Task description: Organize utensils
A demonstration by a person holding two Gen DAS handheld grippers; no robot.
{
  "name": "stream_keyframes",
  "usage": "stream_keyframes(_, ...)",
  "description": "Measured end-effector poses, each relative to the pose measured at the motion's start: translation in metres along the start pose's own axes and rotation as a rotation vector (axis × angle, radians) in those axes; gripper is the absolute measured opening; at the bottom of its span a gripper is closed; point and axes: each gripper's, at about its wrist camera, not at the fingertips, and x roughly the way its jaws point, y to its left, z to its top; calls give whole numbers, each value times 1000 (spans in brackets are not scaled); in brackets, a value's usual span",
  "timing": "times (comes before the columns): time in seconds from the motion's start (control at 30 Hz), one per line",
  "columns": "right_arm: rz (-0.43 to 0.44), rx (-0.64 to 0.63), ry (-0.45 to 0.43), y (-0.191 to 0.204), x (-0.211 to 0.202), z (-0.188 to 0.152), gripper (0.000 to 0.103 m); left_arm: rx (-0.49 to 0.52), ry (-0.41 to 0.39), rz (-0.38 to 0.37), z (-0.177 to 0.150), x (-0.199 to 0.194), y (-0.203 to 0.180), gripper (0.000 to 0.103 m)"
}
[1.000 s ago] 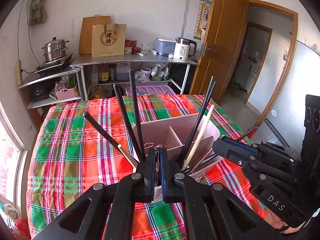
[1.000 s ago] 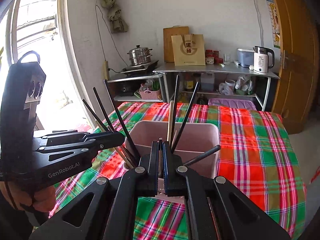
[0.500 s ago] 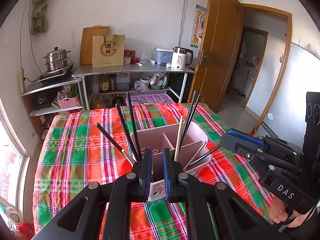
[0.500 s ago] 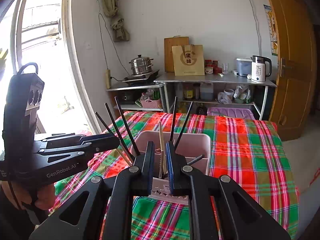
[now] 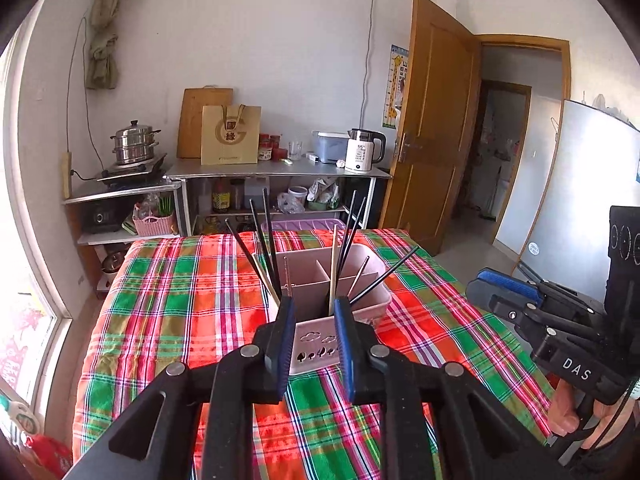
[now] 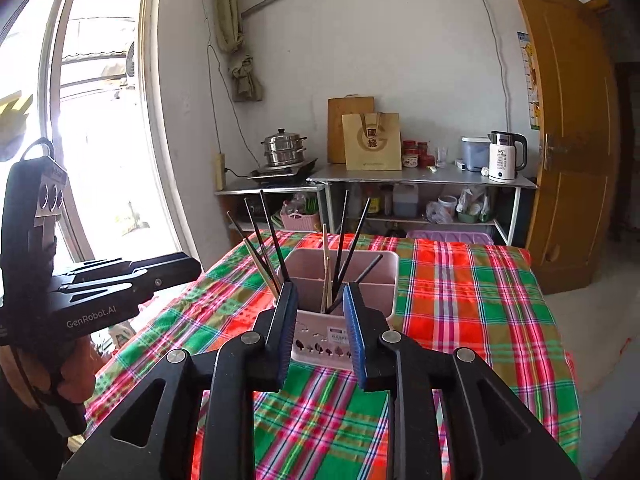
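1. While both grippers hang above the near end of the table (image 5: 168, 312), a pink utensil holder (image 5: 320, 320) stands on the plaid tablecloth (image 6: 472, 304), about midway across and ahead of both cameras.
2. Dividers split the holder into compartments, and black chopsticks (image 5: 264, 240) lean out of its left side at a slant.
3. More black chopsticks (image 6: 348, 236) rise from the middle, beside a pale wooden chopstick (image 5: 333, 268) that stands nearly upright.
4. One black chopstick (image 5: 384, 276) tilts low over the right rim.
5. Jaws of the left gripper (image 5: 314, 344) stand apart, having just been opening, with nothing between the blue pads; the holder shows through the gap behind them.
6. Jaws of the right gripper (image 6: 320, 332) have likewise just been opening and stand apart, empty, short of the holder's near wall.
7. Behind the table, a metal shelf (image 6: 420, 176) against the wall carries a white kettle (image 6: 504, 156), a paper bag (image 6: 372, 140) and a steamer pot (image 6: 284, 148).
8. On the right, a wooden door (image 5: 432, 120) stands open.
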Motion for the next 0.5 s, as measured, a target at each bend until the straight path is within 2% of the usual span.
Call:
stream_keyframes(0.13, -12, -4, 4, 3, -11, -16, 25, -17, -29, 13, -17, -17, -3, 23)
stream_keyframes(0.5, -32, -5, 1, 14, -39, -52, 25, 12, -28, 30, -66, -39, -29, 26)
